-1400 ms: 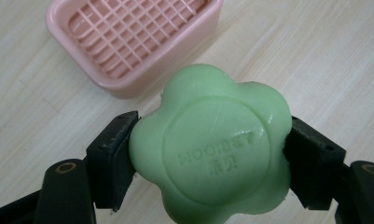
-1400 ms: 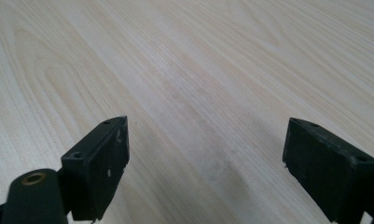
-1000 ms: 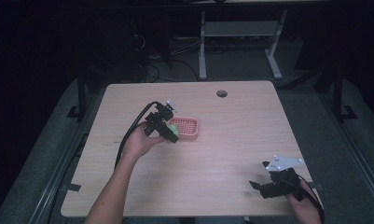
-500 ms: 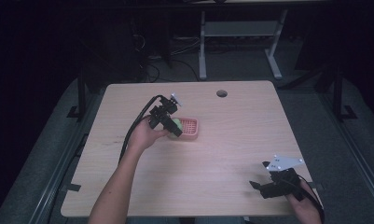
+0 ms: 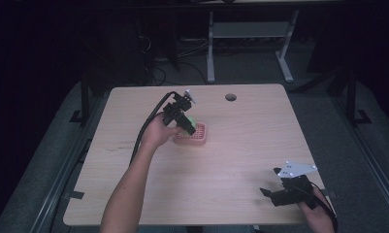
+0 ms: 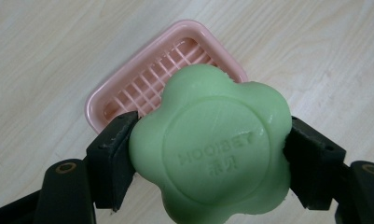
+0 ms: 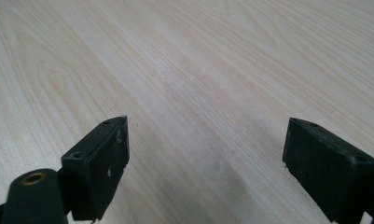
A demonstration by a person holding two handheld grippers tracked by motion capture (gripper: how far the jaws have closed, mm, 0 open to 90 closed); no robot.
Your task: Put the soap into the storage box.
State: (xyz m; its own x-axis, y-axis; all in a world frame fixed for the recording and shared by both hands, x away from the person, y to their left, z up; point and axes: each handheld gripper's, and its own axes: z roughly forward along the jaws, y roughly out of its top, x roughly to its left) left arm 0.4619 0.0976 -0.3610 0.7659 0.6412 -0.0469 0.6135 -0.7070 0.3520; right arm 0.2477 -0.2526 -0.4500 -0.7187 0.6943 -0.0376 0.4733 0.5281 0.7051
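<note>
A green flower-shaped soap bar (image 6: pixel 212 144) sits clamped between the two black jaws of my left gripper (image 5: pixel 188 127), which is shut on it. Just below and beyond it lies a pink slatted soap dish (image 6: pixel 128 88), flat on the wooden table (image 5: pixel 250 141); in the high view the soap (image 5: pixel 193 124) hangs over the left end of the dish (image 5: pixel 198 136). My right gripper (image 5: pixel 269 194) rests low near the table's front right corner, jaws wide apart with bare wood between its fingers (image 7: pixel 105 163).
A round cable hole (image 5: pixel 230 97) marks the table's far edge. A black cable (image 5: pixel 146 128) trails from the left gripper along the forearm. Beyond the table stand a white desk frame (image 5: pixel 250 34) and cables on the floor.
My left gripper has carried the green soap to the right and farther from me, from beside the dish's left side to above its left end. The right gripper has stayed put.
</note>
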